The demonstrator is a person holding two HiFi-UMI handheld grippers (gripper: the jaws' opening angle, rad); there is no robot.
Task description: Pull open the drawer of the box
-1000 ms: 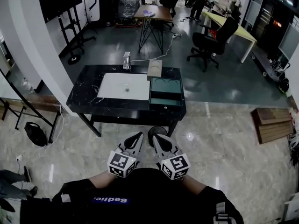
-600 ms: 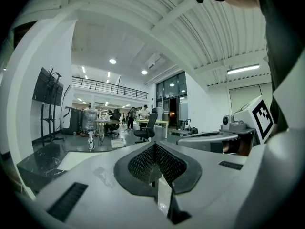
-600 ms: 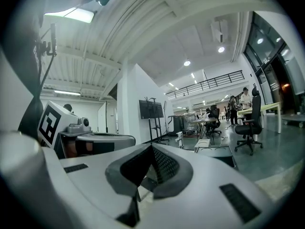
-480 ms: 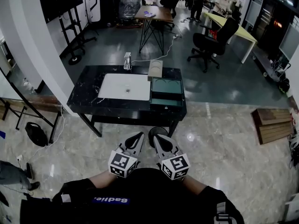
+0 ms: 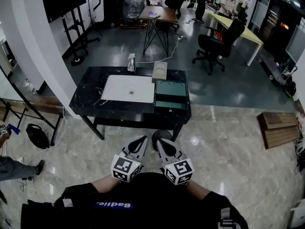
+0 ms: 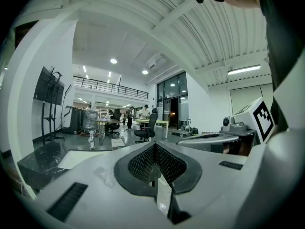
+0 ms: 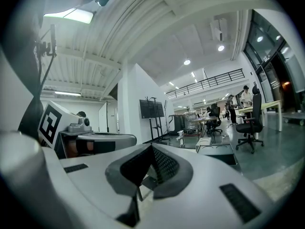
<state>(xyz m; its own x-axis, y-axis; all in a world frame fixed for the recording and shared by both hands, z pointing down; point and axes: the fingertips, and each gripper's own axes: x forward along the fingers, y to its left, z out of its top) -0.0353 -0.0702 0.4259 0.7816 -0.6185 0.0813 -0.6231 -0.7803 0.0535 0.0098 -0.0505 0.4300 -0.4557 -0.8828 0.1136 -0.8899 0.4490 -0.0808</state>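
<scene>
The teal box (image 5: 171,92) sits on the right end of a black marble table (image 5: 90,99), with its drawer front (image 5: 170,105) facing me; I cannot tell whether the drawer is out at all. From the right gripper view the box (image 7: 217,150) is seen far off. Both grippers are held close to my body, well short of the table. The left gripper (image 5: 142,139) and the right gripper (image 5: 159,140) are shut and hold nothing. Each gripper view shows meshed pads pressed together, left gripper (image 6: 155,163) and right gripper (image 7: 150,163).
A white mat (image 5: 128,88) covers the table's middle. A metal fixture (image 5: 130,61) and a beige block (image 5: 159,70) stand at its back edge. A black round stool (image 5: 161,136) sits under the front edge. Wooden planks (image 5: 279,128) lie right; a bag (image 5: 35,136) and a person's legs (image 5: 14,168) are left.
Both grippers stay where they were, shut. The person at the left edge has stepped further into view, and the head view has shifted slightly.
</scene>
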